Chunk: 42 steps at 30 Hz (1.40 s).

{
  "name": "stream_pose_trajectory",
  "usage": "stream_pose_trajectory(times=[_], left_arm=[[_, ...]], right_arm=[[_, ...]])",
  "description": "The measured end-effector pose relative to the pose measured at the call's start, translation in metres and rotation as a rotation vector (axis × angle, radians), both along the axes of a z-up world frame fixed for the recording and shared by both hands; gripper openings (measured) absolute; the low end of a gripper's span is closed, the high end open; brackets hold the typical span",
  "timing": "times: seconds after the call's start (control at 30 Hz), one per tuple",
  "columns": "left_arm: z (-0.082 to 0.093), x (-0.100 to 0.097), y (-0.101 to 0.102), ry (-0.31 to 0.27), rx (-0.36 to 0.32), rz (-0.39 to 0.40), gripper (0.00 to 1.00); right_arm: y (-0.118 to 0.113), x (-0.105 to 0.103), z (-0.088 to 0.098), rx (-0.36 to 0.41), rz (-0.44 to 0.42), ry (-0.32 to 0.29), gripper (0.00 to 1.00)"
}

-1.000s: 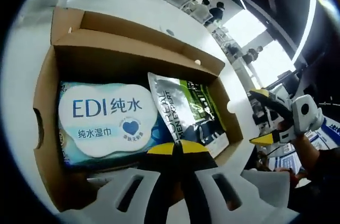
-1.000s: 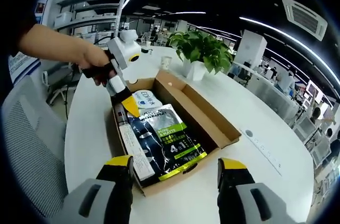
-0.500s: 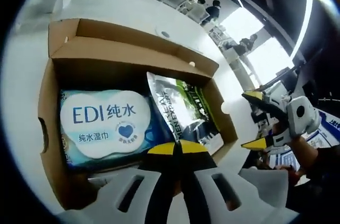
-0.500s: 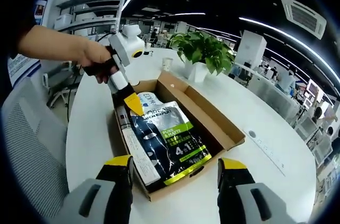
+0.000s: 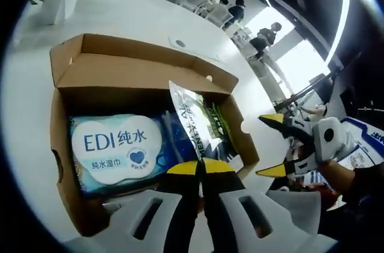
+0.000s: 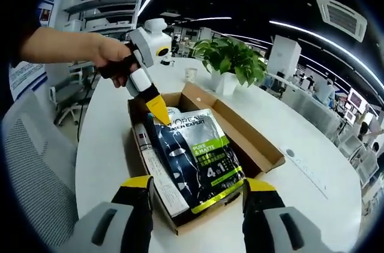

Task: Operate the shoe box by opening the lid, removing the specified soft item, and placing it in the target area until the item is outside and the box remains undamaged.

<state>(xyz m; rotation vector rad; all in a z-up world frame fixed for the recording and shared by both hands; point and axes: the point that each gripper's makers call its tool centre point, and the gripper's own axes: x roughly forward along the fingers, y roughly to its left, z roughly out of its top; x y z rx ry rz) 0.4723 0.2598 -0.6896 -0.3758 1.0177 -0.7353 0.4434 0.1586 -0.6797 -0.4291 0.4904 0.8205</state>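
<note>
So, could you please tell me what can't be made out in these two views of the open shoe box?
- Left gripper view: wet wipes pack, near edge hidden behind the left hand-held gripper.
- Right gripper view: the pack is mostly covered by the dark pouch.
- Long box: print too small.

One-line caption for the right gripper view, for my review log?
Left claw shut on the dark pouch, lifting it from the open shoe box; right claw open nearby.

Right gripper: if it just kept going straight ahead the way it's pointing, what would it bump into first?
Probably the dark L'Oreal Men Expert pouch lying in the open cardboard shoe box. The right gripper, its fingers apart, points straight at the pouch's near end, though depth is hard to judge here.
</note>
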Motion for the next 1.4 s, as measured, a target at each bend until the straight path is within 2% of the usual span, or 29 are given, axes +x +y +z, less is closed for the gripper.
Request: stream_pose_trajectory(times=[0.37,0.73,0.87,1.07,1.27,1.4], left_arm=[[0.008,0.002,-0.001,0.005,0.012,-0.006,0.00],[0.017,0.005,-0.006,0.009,0.013,-0.008,0.00],[0.018,0.005,-0.006,0.017,0.017,-0.010,0.00],[0.021,0.006,-0.007,0.023,0.020,-0.014,0.00],[0.022,0.006,-0.006,-0.026,0.059,-0.048,0.00],[0.025,0.008,-0.007,-0.047,0.060,-0.052,0.00]], right_arm=[[0.019,0.017,-0.009,0.030,-0.020,0.010,0.54],[0.027,0.024,-0.028,-0.023,-0.001,0.020,0.51],[0.032,0.026,-0.030,-0.035,-0.005,0.004,0.46],[0.039,0.029,-0.037,-0.042,-0.007,0.017,0.39],[0.040,0.029,-0.038,-0.053,-0.005,0.012,0.28],[0.040,0.028,-0.035,-0.054,0.003,-0.002,0.21]])
